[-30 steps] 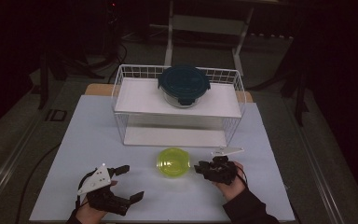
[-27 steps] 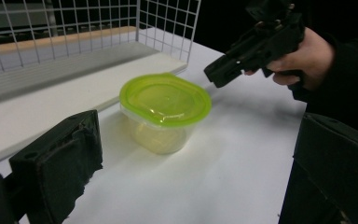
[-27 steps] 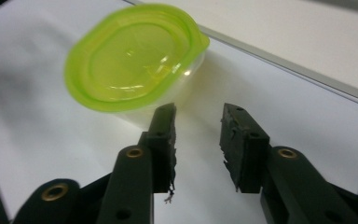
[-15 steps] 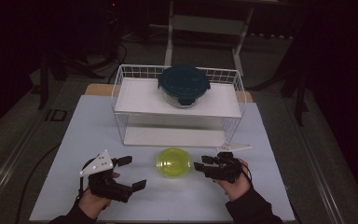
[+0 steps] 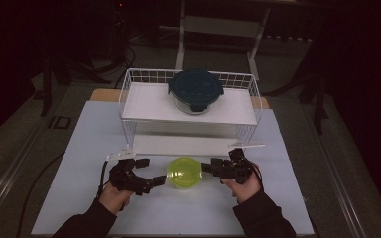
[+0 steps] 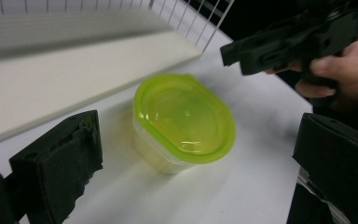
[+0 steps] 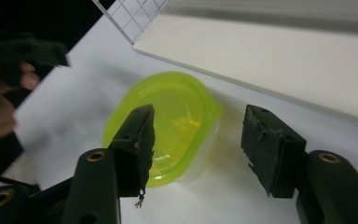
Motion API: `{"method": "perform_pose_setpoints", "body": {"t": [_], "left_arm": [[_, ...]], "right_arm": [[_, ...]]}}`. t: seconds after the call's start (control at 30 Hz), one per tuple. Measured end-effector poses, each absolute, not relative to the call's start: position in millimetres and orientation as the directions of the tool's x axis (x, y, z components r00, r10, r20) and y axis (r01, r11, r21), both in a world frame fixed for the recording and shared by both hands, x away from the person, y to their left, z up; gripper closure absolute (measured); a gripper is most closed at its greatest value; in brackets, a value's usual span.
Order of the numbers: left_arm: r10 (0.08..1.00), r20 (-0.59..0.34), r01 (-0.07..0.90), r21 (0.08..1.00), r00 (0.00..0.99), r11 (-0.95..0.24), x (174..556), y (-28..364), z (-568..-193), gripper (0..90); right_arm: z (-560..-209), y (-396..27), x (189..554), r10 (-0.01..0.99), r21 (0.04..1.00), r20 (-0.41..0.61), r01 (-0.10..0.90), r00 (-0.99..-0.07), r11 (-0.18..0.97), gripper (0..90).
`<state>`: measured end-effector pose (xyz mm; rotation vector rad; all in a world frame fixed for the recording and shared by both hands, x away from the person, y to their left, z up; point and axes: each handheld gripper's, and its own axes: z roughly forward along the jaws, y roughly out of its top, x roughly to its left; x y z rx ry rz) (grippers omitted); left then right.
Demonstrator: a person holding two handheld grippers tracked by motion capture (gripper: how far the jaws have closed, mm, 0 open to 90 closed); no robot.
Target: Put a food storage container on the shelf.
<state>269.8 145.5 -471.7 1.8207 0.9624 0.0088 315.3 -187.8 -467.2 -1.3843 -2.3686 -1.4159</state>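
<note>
A small clear tub with a lime-green lid [image 5: 184,172] stands on the white table in front of the wire rack. My left gripper [image 5: 150,171] sits just left of it, jaws wide apart and pointing at it; in the left gripper view the tub [image 6: 184,119] lies ahead between the jaws, untouched. My right gripper [image 5: 212,167] hovers at the tub's right side. Its jaws have just been opening and hold nothing. In the right gripper view the tub [image 7: 172,116] sits below and ahead, partly behind the left pad [image 7: 137,140].
A white wire rack [image 5: 129,99] with a white shelf stands behind the tub, and a round glass container with a dark blue lid [image 5: 196,90] rests on the shelf. The rack's lower board [image 5: 178,145] lies close behind both grippers. The white table surface [image 5: 178,213] extends toward the person.
My left gripper has moved forward and to the right, up beside the tub. My right gripper has risen a little and its jaws stand wider. The tub has stayed put.
</note>
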Motion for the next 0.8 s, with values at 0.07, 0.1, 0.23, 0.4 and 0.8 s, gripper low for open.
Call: {"method": "perform_pose_setpoints", "body": {"t": [0.07,0.1,0.23,0.4,0.8], "left_arm": [[0.613,-0.439,0.641,0.753,0.657,-0.149,275.6,140.8,-475.9,0.6],[0.609,-0.464,0.665,0.733,0.643,-0.145,279.1,139.0,-478.4,0.7],[0.584,-0.548,0.729,0.675,0.599,-0.114,289.6,136.6,-489.3,1.3],[0.565,-0.649,0.807,0.589,0.51,-0.051,301.4,137.5,-502.9,10.9],[0.543,-0.744,0.891,0.453,0.389,-0.018,311.5,132.8,-524.5,62.0]], "right_arm": [[-469.5,-185.9,320.2,0.652,0.651,0.49,0.74,-0.579,0.169,44.6],[-471.2,-184.8,322.3,0.652,0.64,0.499,0.75,-0.571,0.166,45.2],[-479.4,-180.1,328.7,0.653,0.587,0.539,0.794,-0.532,0.162,47.0],[-490.0,-177.1,331.5,0.667,0.544,0.553,0.823,-0.499,0.164,52.7],[-499.7,-173.0,330.5,0.664,0.485,0.597,0.862,-0.451,0.149,71.5]]}}
